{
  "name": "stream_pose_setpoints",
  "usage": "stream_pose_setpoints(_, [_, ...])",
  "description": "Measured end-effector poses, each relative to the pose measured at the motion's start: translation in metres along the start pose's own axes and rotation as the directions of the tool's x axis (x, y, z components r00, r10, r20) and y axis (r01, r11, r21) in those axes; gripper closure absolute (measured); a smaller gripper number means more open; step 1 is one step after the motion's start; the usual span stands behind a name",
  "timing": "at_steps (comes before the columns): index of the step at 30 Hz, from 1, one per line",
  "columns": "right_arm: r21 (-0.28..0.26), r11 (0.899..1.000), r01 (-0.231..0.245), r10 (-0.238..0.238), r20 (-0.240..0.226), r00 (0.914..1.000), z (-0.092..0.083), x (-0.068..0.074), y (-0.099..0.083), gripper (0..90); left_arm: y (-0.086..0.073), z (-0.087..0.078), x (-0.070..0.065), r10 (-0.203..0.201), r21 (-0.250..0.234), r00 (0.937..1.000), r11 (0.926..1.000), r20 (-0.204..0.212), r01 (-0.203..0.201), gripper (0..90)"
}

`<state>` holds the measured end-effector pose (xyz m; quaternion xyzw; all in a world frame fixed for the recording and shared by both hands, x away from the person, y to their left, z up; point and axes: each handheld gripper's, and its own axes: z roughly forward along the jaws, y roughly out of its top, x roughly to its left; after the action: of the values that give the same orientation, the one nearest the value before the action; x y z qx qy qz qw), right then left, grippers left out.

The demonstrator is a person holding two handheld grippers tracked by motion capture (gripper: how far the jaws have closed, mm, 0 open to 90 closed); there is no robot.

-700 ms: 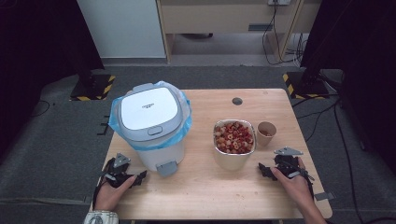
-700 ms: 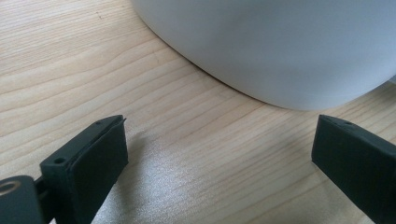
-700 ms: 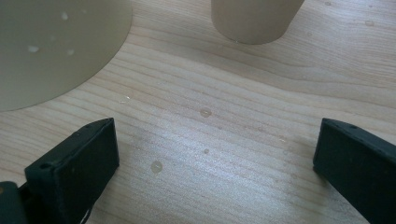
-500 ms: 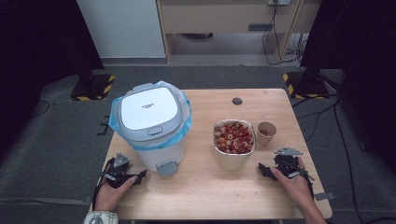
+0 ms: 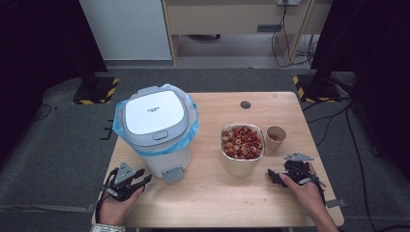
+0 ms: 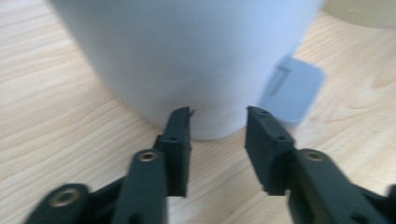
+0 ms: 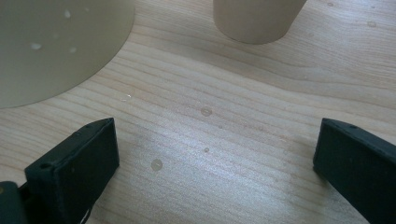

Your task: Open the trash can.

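I'm holding L hand-held gripper (image 5: 126,180) jaws apart, facing pedal bin (image 5: 155,130); R hand-held gripper (image 5: 290,173) wide apart near cereal bowl (image 5: 242,155). I'm guessing pedal (image 6: 292,91) comes next: press squarely.

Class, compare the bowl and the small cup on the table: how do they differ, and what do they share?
The bowl is wider than the cup. The bowl is heaped with red and pale pieces; the cup holds only a little at its bottom. The bowl stands nearer the bin; the cup is on its far side. Both are beige, upright and open-topped.
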<state>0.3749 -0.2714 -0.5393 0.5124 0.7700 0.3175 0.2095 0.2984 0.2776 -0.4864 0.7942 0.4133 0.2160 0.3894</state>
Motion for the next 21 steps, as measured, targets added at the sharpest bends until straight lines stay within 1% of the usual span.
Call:
stream_pose_setpoints(1, [0.000, 1.000, 0.001, -0.001, -0.002, 1.0000, 0.000, 0.000, 0.000, 0.6, 0.001, -0.001, -0.004, 0.014, -0.004, 0.9998, 0.9999, 0.016, -0.014, 69.4])
stream_pose_setpoints(2, [0.000, 1.000, 0.001, -0.001, -0.002, 1.0000, 0.000, 0.000, 0.000, 0.6, 0.003, -0.001, -0.008, 0.031, -0.004, 0.9993, 0.9995, 0.023, -0.031, 73.2])
stream_pose_setpoints(3, [0.001, 1.000, 0.000, 0.000, -0.003, 1.0000, 0.000, 0.000, 0.000, 0.6, 0.006, 0.002, -0.016, 0.062, -0.007, 0.9973, 0.9981, 0.039, -0.061, 77.6])
stream_pose_setpoints(4, [0.001, 1.000, 0.000, 0.000, -0.003, 1.0000, 0.000, 0.000, 0.000, 0.6, 0.006, 0.002, -0.016, 0.062, -0.007, 0.9973, 0.9981, 0.039, -0.061, 79.1])
stream_pose_setpoints(5, [0.001, 1.000, 0.001, -0.001, -0.004, 1.0000, 0.000, 0.000, 0.000, 0.6, 0.008, 0.004, -0.020, 0.074, -0.008, 0.9962, 0.9973, 0.047, -0.073, 80.5])
stream_pose_setpoints(8, [0.002, 1.000, 0.000, 0.000, -0.003, 1.0000, -0.001, 0.000, 0.000, 0.6, 0.013, 0.014, -0.028, 0.107, -0.004, 0.9921, 0.9942, 0.065, -0.107, 82.9])
stream_pose_setpoints(11, [0.000, 1.000, 0.004, -0.004, -0.002, 1.0000, -0.001, 0.000, -0.001, 0.6, 0.018, 0.024, -0.037, 0.167, 0.005, 0.9837, 0.9859, 0.068, -0.167, 85.6])
stream_pose_setpoints(15, [-0.001, 1.000, 0.003, -0.003, -0.003, 1.0000, -0.001, 0.000, -0.001, 0.6, 0.022, 0.034, -0.046, 0.209, 0.018, 0.9751, 0.9774, 0.075, -0.210, 89.4])
stream_pose_setpoints(17, [0.000, 1.000, 0.005, -0.005, -0.005, 1.0000, -0.001, 0.000, -0.001, 0.6, 0.023, 0.038, -0.049, 0.232, 0.036, 0.9700, 0.9713, 0.073, -0.235, 89.8])
stream_pose_setpoints(18, [0.000, 1.000, 0.005, -0.005, -0.005, 1.0000, -0.001, 0.000, -0.001, 0.6, 0.024, 0.040, -0.050, 0.240, 0.042, 0.9682, 0.9689, 0.069, -0.244, 89.8])
stream_pose_setpoints(21, [0.000, 1.000, 0.005, -0.005, -0.006, 1.0000, -0.001, 0.000, -0.001, 0.6, 0.025, 0.046, -0.052, 0.249, 0.045, 0.9663, 0.9666, 0.064, -0.252, 89.8])
